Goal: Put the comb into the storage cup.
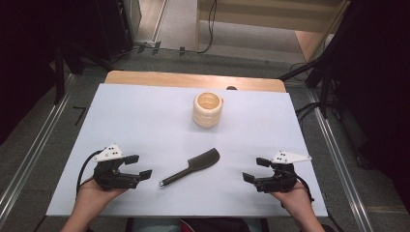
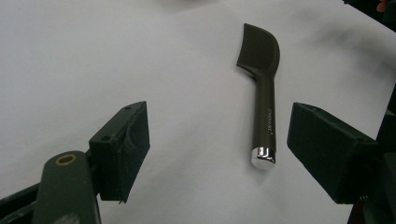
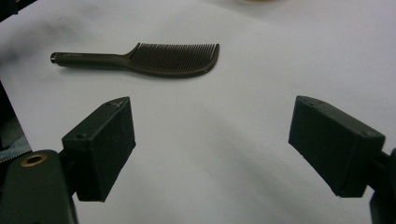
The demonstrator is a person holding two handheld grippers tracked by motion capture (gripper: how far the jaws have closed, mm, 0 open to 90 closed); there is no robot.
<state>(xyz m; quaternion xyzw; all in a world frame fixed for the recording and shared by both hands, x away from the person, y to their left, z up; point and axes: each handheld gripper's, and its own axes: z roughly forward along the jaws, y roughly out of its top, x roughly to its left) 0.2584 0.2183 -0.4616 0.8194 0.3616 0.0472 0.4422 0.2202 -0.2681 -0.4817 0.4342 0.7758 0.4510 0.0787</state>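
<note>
Two grippers, left and right, rest with jaws spread wide and empty on the white table; between them lies an untouched dark plastic comb, a ribbed cream cup beyond. Nothing appears begun.

Clearances around the comb

Your left gripper and right gripper flank the comb, jaws spread, each with bare white table between it and the comb. Beyond the comb, toward the far edge, the ribbed cream cup stands alone as the one obstacle; open surface lies to both sides of it.
</note>
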